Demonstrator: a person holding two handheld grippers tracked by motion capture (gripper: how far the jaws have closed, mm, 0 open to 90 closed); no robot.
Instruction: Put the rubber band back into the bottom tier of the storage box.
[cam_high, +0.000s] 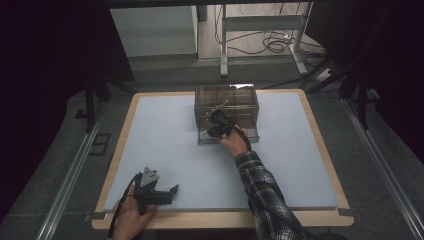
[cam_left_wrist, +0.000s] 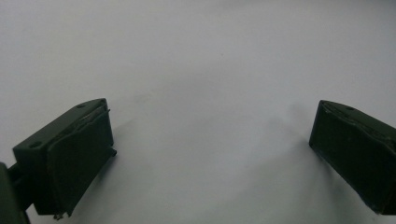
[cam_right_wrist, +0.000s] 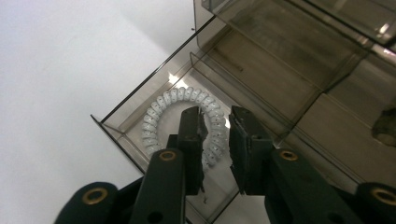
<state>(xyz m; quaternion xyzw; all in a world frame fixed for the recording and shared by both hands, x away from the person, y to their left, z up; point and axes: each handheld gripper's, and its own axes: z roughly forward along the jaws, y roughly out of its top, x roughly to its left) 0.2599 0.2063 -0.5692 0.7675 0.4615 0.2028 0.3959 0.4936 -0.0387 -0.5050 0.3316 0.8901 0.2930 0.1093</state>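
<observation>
Cataloguing, largest first: counter (cam_high: 165, 145), pale surface, wood-edged. Clear drawer box (cam_high: 226, 102) at the counter's far middle, its lowest drawer (cam_right_wrist: 135, 105) pulled open. White coiled ring (cam_right_wrist: 159, 112) lying in that drawer. Right gripper (cam_right_wrist: 215, 122) poised over the ring, fingers slightly parted, empty; step judged: depositing, or about to retrieve. Next move needs a clean lift clear. Left gripper (cam_left_wrist: 205, 154) idle, fingers wide apart. Ring's near arc hidden behind fingers.
</observation>
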